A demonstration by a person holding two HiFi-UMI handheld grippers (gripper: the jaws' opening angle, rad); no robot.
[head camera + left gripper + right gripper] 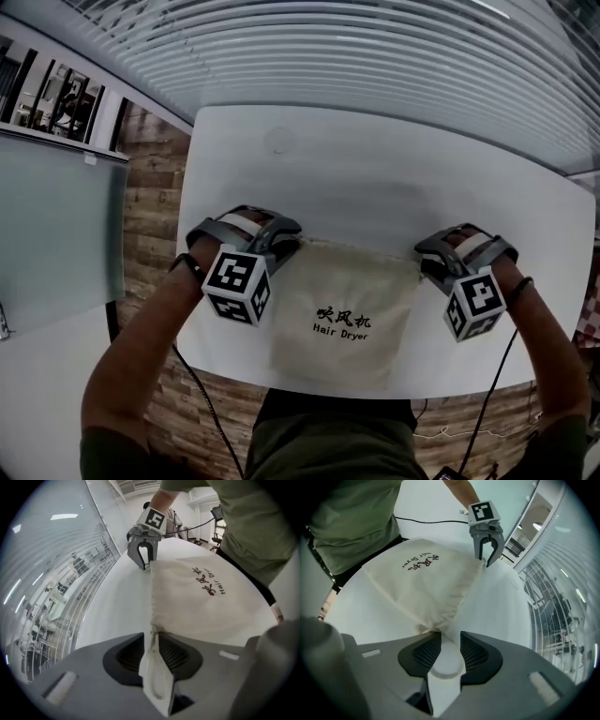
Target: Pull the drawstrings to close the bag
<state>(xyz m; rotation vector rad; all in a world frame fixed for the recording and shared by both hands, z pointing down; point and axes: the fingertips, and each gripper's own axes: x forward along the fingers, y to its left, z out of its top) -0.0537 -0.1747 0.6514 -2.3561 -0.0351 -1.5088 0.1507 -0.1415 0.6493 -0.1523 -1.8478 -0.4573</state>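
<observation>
Drawstring clamped in left gripper (bag, table beyond)

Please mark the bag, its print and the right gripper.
bag (328, 361): head view, plain lower cloth.
print (342, 323): head view, middle of lettering.
right gripper (146, 566): left gripper view, between its fingertips.

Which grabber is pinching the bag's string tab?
The left gripper: its jaws are shut on the left tab of the bag. The right gripper has jaws apart, the right tab loose between them.
</observation>
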